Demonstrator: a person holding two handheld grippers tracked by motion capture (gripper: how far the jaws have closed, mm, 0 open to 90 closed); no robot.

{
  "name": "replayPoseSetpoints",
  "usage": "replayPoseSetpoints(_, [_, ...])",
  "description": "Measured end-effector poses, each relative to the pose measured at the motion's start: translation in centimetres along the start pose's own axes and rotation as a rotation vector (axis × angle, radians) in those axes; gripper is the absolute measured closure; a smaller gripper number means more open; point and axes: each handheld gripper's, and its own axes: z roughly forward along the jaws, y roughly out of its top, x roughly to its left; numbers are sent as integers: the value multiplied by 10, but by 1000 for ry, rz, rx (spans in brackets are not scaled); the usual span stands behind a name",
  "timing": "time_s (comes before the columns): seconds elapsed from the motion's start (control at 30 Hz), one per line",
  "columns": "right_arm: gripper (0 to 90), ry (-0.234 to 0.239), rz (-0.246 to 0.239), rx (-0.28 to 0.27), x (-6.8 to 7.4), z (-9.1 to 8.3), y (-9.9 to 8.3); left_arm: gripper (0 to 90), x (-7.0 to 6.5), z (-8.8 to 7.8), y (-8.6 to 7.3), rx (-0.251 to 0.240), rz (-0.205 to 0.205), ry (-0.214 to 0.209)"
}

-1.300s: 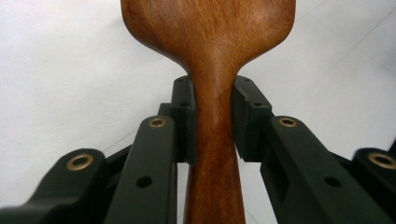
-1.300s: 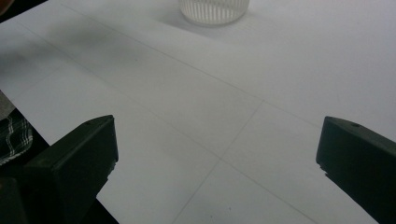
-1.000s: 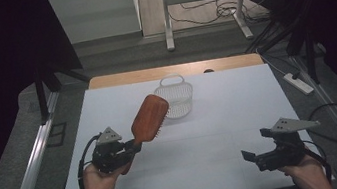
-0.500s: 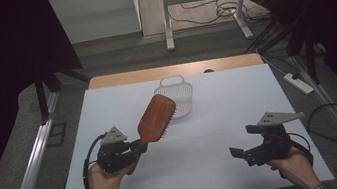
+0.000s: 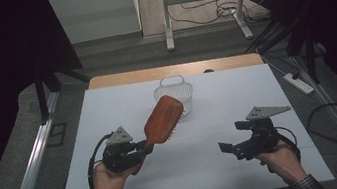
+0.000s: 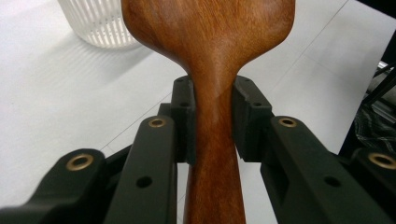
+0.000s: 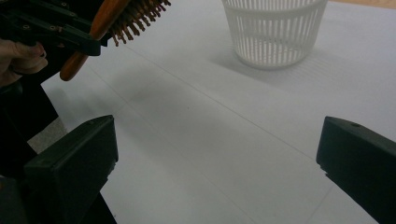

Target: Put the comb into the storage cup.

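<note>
A brown wooden hairbrush [image 5: 163, 120] is held above the white table, its paddle head tilted up toward the far right and its bristles [image 7: 136, 18] facing down. My left gripper [image 5: 140, 150] is shut on the brush's handle [image 6: 215, 140], with both pads pressed on the narrow neck below the head. My right gripper [image 5: 230, 140] hovers over the right front of the table with its jaws wide open and nothing between them; it points left toward the brush. A white slatted basket [image 5: 175, 93] stands upright at the far middle of the table, also seen as the basket [image 7: 272, 29] ahead of the right gripper.
The white table top [image 5: 219, 112] ends in a wooden strip [image 5: 173, 70] at the far side. A metal rail [image 5: 30, 165] runs along the left. A power strip [image 5: 298, 83] and cables lie on the floor at the right.
My right gripper has moved left across the table toward the brush. The left gripper and the hairbrush have hardly shifted.
</note>
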Motion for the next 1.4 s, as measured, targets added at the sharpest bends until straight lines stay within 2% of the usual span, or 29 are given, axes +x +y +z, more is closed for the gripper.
replayPoseSetpoints(0.17, [0,6,-6,0,2,6,4,726,-2,2,1,3,3,-17])
replayPoseSetpoints(0.37, [0,38,-5,2,5,16,9,726,-6,6,2,0,16,-24])
replayPoseSetpoints(0.57, [0,70,5,31,8,27,15,726,-9,10,2,4,22,-47])
replayPoseSetpoints(0.73, [0,96,20,56,12,37,19,726,-12,12,3,2,32,-52])
replayPoseSetpoints(1.03, [0,131,42,34,16,47,33,726,-14,13,5,-2,33,-69])
replayPoseSetpoints(1.2, [0,143,55,36,16,53,38,725,-14,15,5,-3,29,-86])
replayPoseSetpoints(1.4, [0,142,89,47,16,61,45,726,-16,15,6,-5,40,-86])
